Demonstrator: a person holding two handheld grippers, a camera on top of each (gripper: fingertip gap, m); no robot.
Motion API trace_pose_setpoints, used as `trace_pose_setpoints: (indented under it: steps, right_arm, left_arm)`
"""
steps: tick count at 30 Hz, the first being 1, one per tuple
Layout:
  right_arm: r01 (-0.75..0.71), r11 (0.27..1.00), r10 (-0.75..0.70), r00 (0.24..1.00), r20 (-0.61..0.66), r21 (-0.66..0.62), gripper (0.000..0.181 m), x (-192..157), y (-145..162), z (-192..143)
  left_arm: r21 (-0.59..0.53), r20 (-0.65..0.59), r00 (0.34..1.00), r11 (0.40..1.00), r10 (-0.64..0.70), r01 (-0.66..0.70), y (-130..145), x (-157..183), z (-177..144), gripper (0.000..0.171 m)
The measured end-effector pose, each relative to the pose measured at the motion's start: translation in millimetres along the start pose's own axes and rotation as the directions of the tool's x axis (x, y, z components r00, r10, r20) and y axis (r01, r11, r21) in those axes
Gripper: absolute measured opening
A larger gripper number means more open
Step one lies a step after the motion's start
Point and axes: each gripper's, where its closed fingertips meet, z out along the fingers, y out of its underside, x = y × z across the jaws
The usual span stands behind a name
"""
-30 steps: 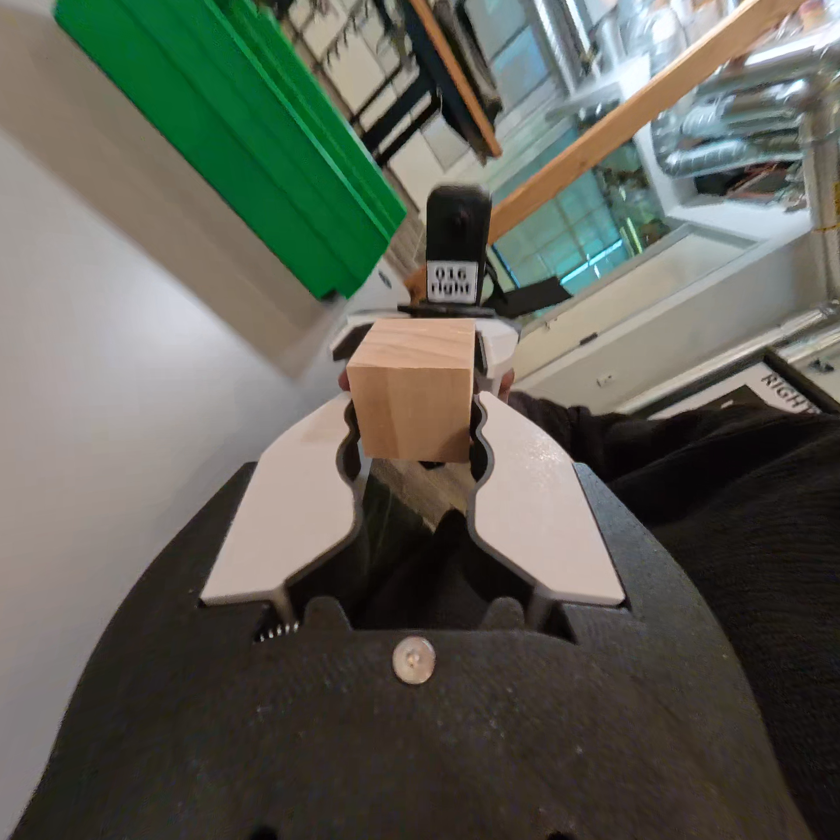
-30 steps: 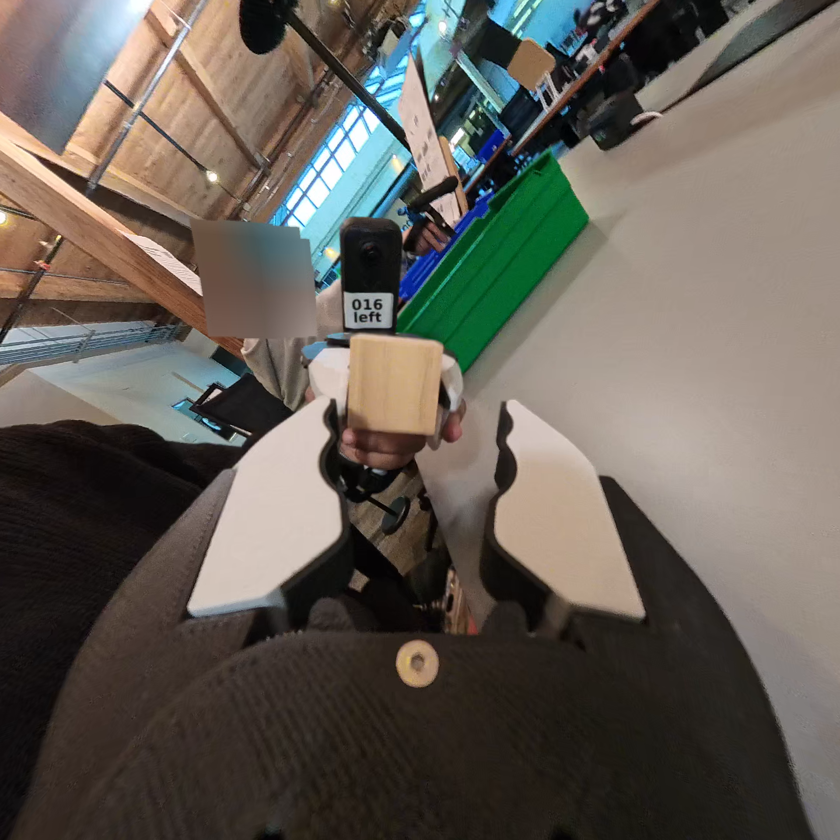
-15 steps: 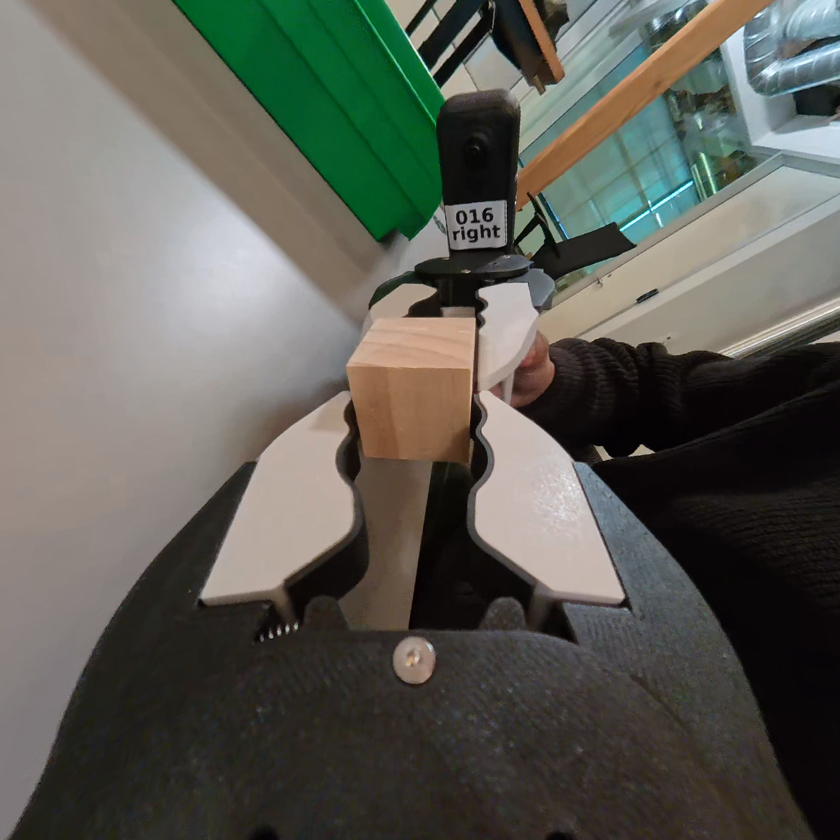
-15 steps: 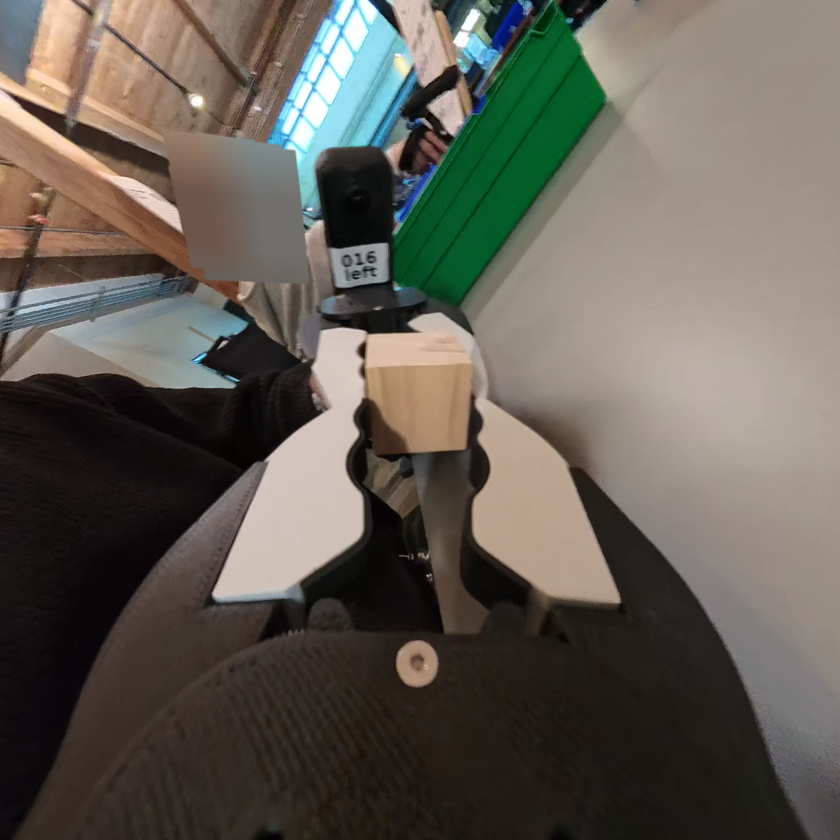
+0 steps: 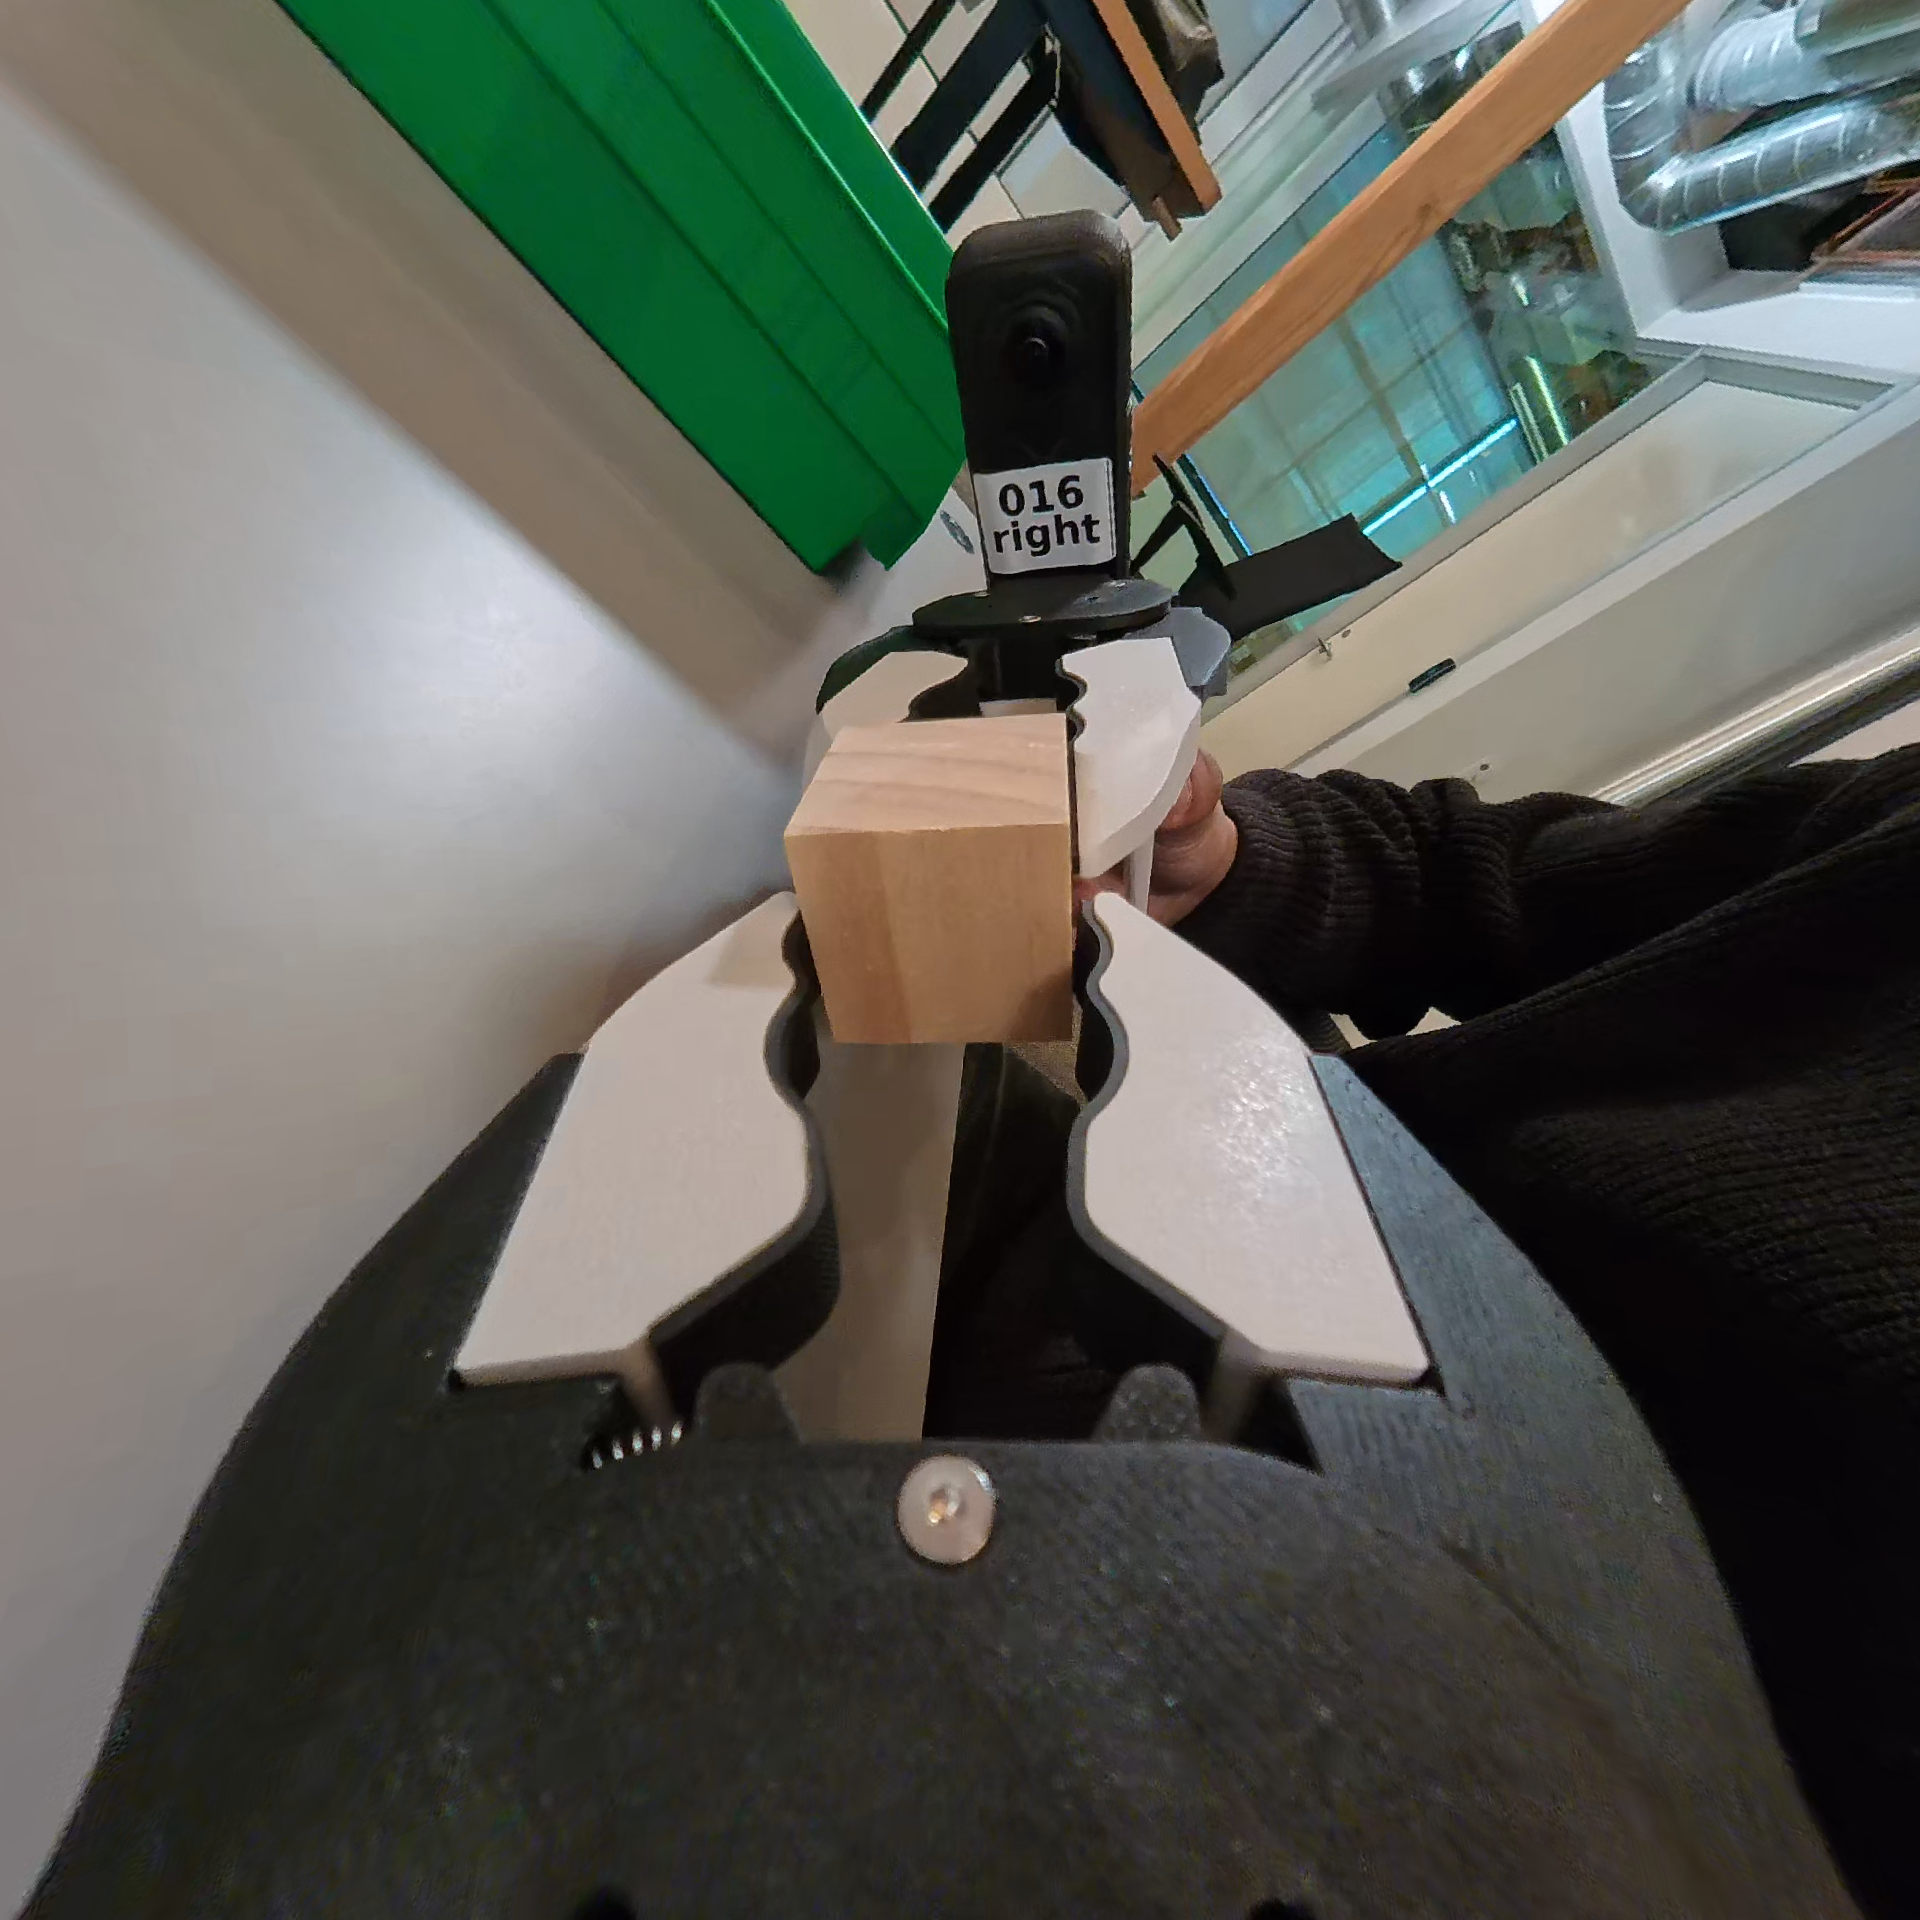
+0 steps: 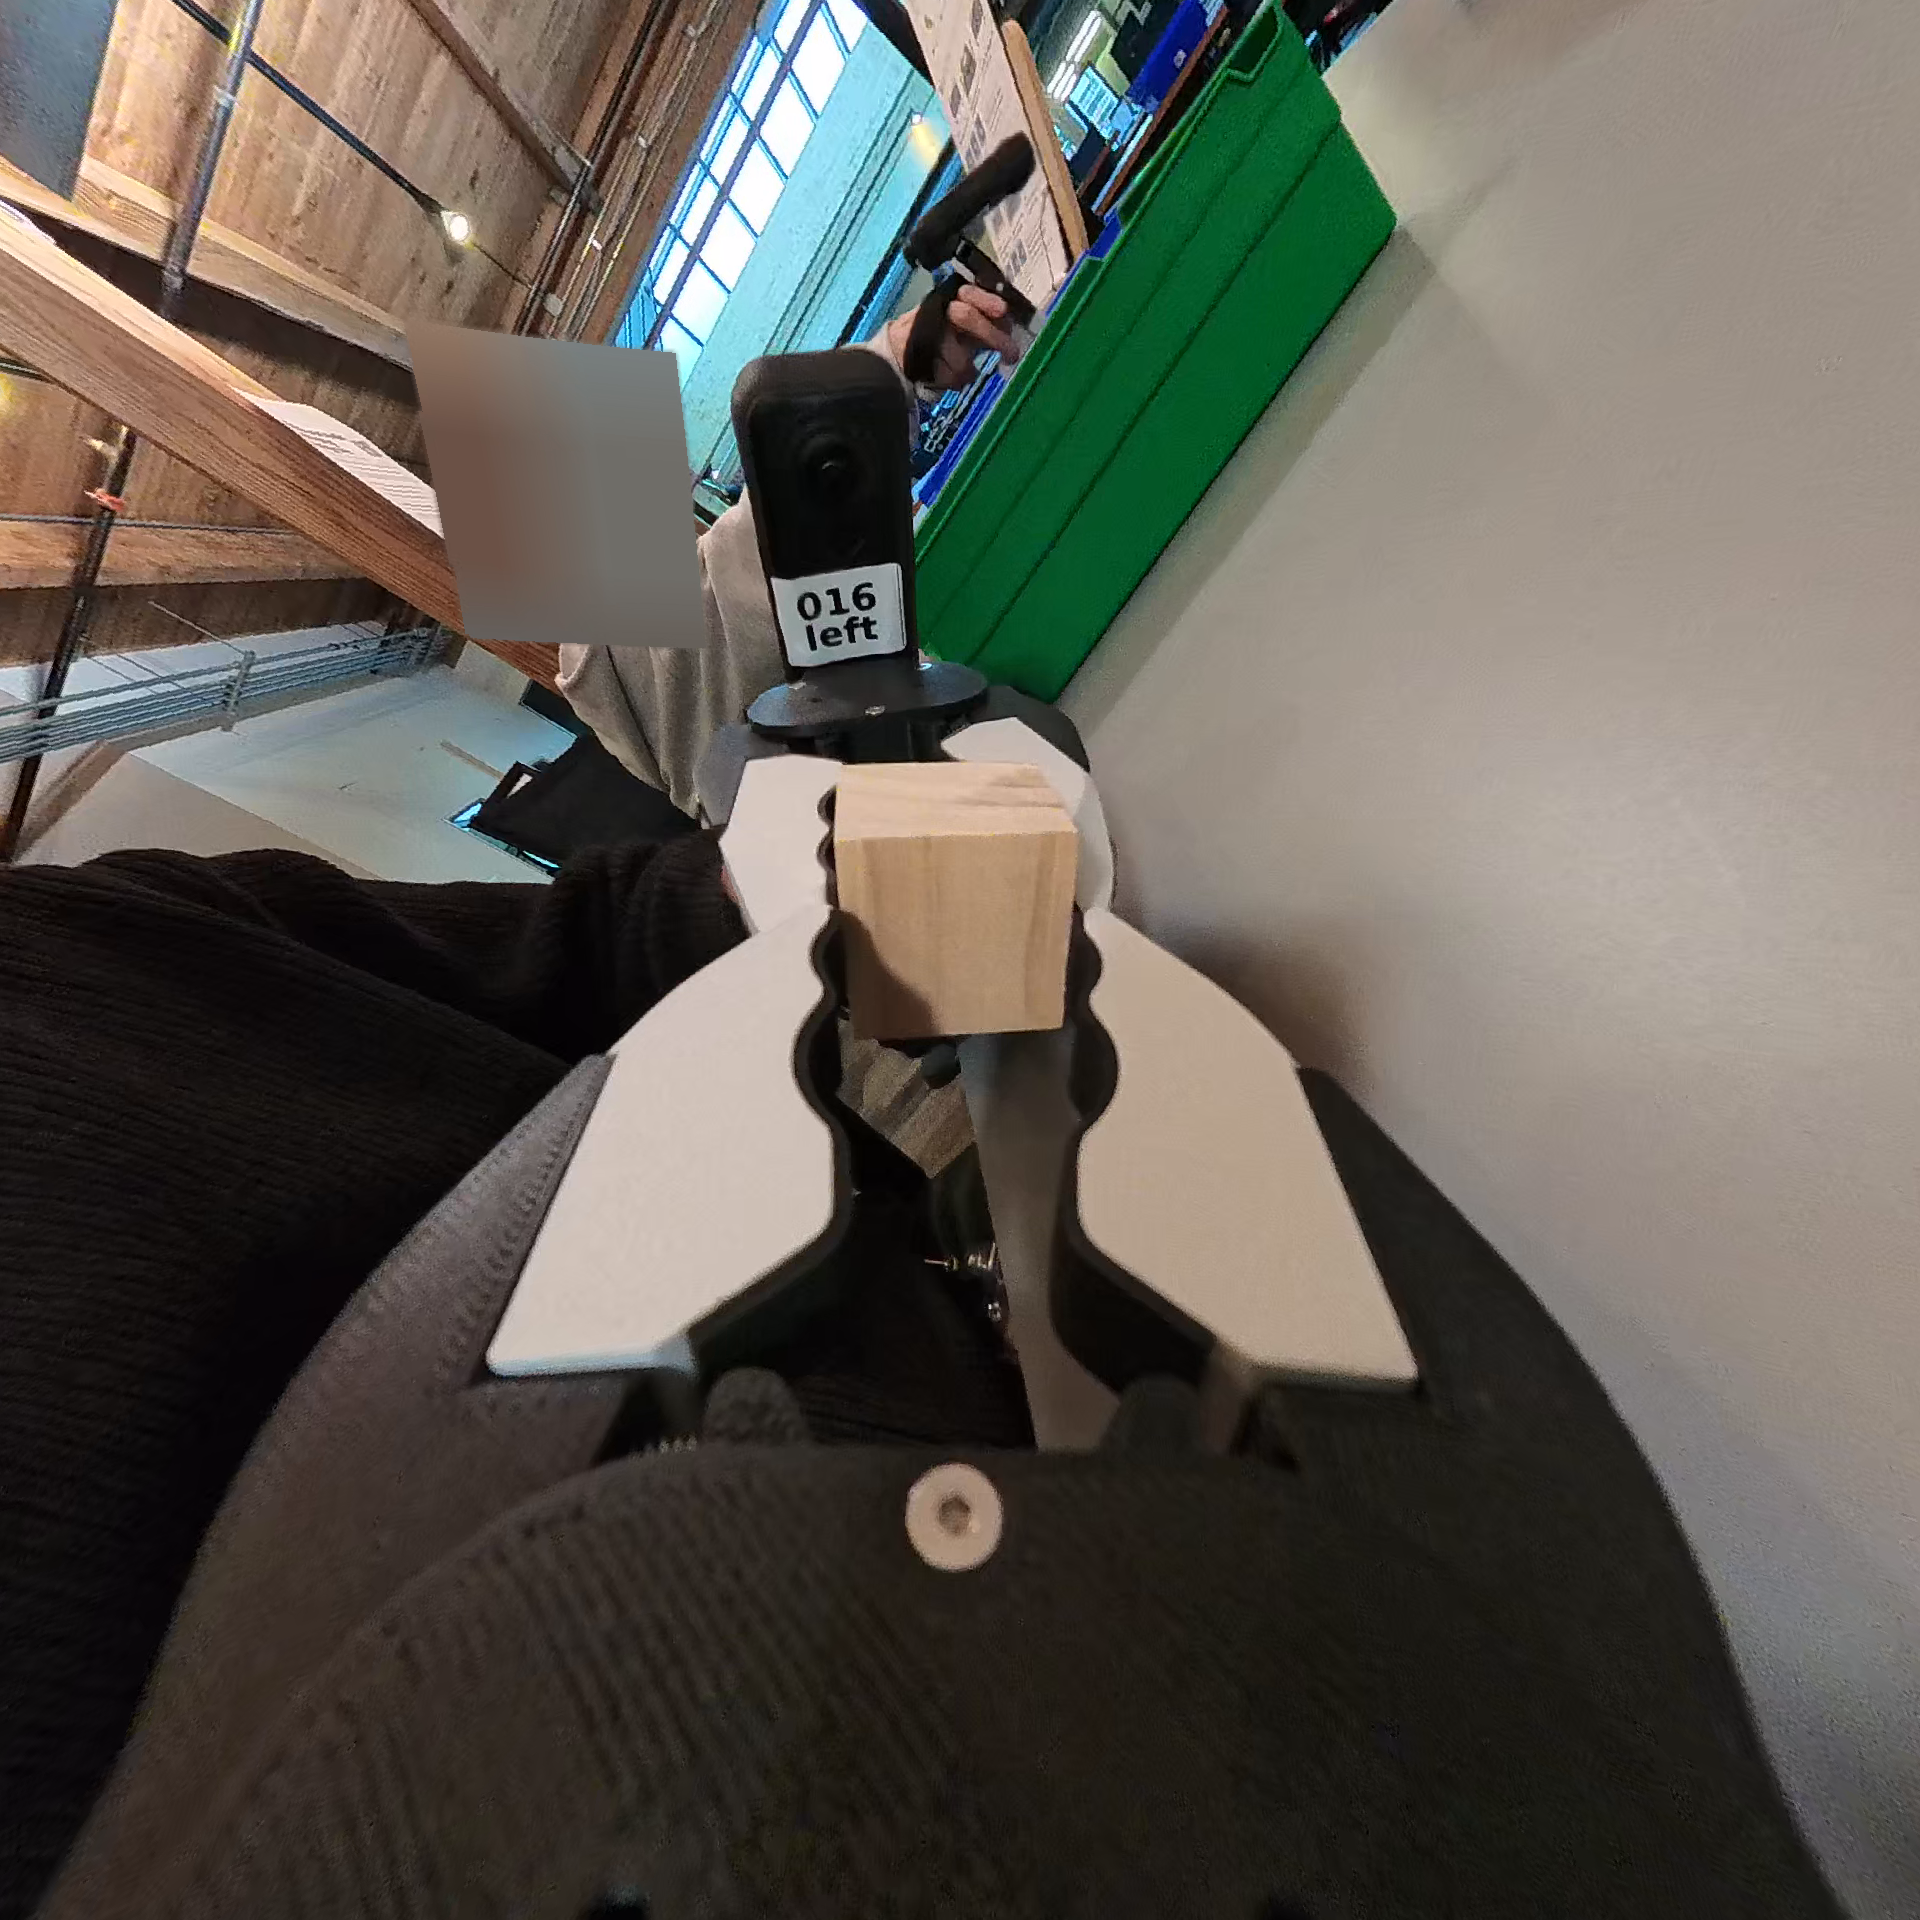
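Note:
A pale wooden cube (image 5: 935, 914) is held in the air between both grippers, which face each other nose to nose. My left gripper (image 5: 935, 940) is shut on the cube's near end. One of the right gripper's white fingers (image 5: 1127, 769) presses the cube's far right side. In the right wrist view, my right gripper (image 6: 956, 930) is shut on the same cube (image 6: 951, 904). The left gripper's fingers (image 6: 774, 831) clamp its far end. A hand in a black sleeve (image 5: 1195, 831) holds the right gripper.
A white tabletop (image 5: 260, 727) lies beside the grippers and shows in the right wrist view (image 6: 1558, 727). Stacked green crates (image 5: 675, 208) stand at its far edge. The person's black sweater (image 5: 1610, 1039) fills the other side. Another person's hand (image 6: 956, 322) holds a black handle behind.
My right gripper was open and apart from the cube. It moved up to the cube and shut on it. My left gripper has kept its grip throughout.

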Motion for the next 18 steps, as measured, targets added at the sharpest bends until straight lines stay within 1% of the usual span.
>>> trace_pose_setpoints:
  steps: [5, 18]
  right_arm:
    - [0.059, 0.998, -0.06, 0.998, -0.023, -0.025, 0.041, -1.3, 0.4, -1.7]
    - [0.051, 0.999, -0.051, 0.999, -0.013, -0.012, 0.041, -1.4, -2.0, -3.7]
  left_arm:
    - [-0.013, 0.01, 0.999, 0.999, 0.039, -0.039, 1.9, 0.9, 1.9, 0.048]
    - [-0.024, -0.019, 0.999, 0.999, 0.037, -0.038, 3.0, 3.9, 2.5, 0.053]
